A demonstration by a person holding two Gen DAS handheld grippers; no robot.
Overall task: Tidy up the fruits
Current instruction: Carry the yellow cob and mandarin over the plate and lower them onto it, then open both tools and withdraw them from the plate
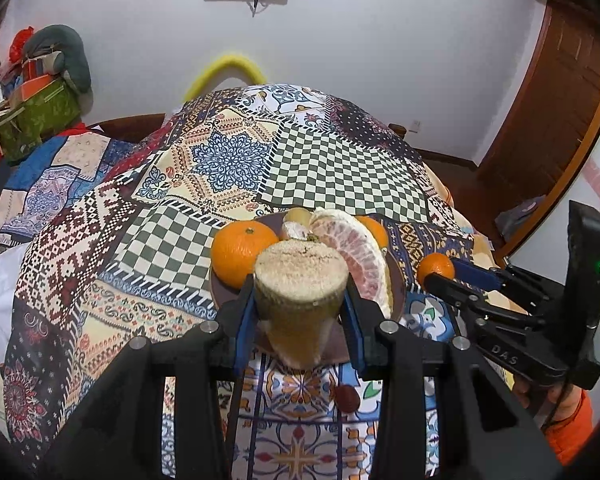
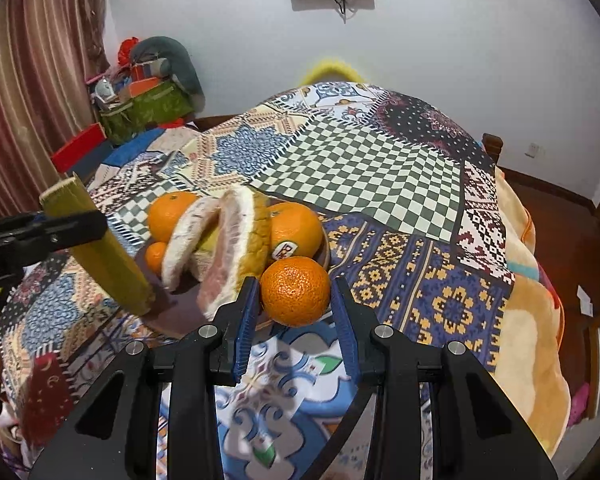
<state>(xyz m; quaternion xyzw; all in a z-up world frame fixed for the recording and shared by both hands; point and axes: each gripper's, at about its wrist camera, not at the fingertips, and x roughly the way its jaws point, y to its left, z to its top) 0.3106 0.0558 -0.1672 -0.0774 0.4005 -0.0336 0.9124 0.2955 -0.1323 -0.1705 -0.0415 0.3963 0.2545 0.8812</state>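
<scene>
My left gripper [image 1: 300, 300] is shut on a yellow-green sugarcane piece [image 1: 300, 280], held tilted with its lower end on the brown plate [image 1: 398, 288]. In the right wrist view the cane [image 2: 100, 248] leans over the plate's left side. The plate [image 2: 180, 312] holds oranges [image 1: 242, 254], pomelo wedges [image 2: 236, 240] and a stickered orange [image 2: 296, 228]. My right gripper [image 2: 296, 300] has its jaws around a small orange [image 2: 296, 296] beside the plate's near rim; its fingers [image 2: 246, 312] are close to the fruit but contact is unclear. It shows in the left wrist view [image 1: 436, 270] too.
The plate sits on a patchwork cloth [image 1: 228, 160] over a table. A dark red date [image 1: 346, 398] lies on the cloth near me. A green box of clutter [image 2: 144, 108] stands at the far left by the curtain. A wooden door [image 1: 560, 112] is at right.
</scene>
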